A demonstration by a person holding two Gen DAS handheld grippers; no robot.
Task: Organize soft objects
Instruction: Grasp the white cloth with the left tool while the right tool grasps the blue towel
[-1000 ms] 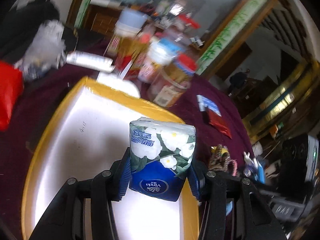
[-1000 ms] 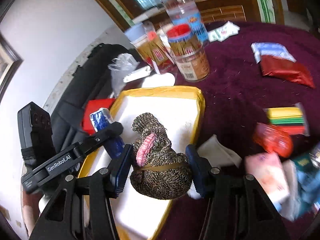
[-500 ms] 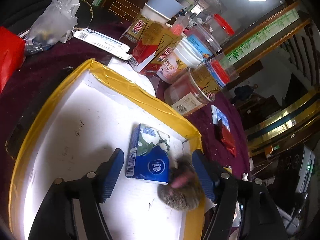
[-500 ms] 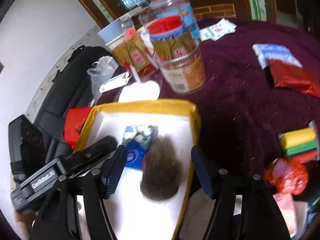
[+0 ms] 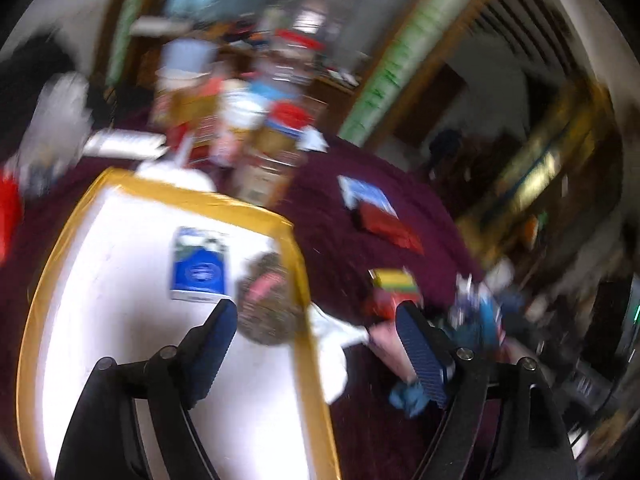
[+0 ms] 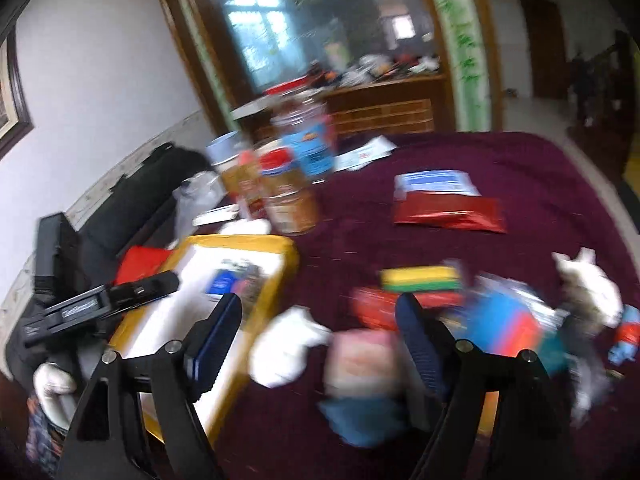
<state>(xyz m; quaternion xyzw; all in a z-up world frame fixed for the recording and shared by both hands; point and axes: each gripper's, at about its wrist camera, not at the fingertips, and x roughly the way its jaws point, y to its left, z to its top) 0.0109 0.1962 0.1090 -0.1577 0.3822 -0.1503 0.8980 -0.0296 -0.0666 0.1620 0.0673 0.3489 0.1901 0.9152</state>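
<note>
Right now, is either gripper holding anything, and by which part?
Nothing is held. Both sets of jaws are opening with nothing between them; the blue tissue pack and the knitted brown pouch lie loose in the yellow-rimmed white tray.

My left gripper (image 5: 316, 336) points down at a slant with its jaws wide apart and opening, and nothing sits between the blue pads (image 5: 216, 340), which press on nothing. My right gripper (image 6: 318, 332) tilts downward the same way, its jaws also spreading, with no object gripped between the two fingers (image 6: 416, 344). From the right wrist view I see my left gripper's black body off to the left of my right jaws, with a white-gloved hand (image 6: 52, 384) below it.
</note>
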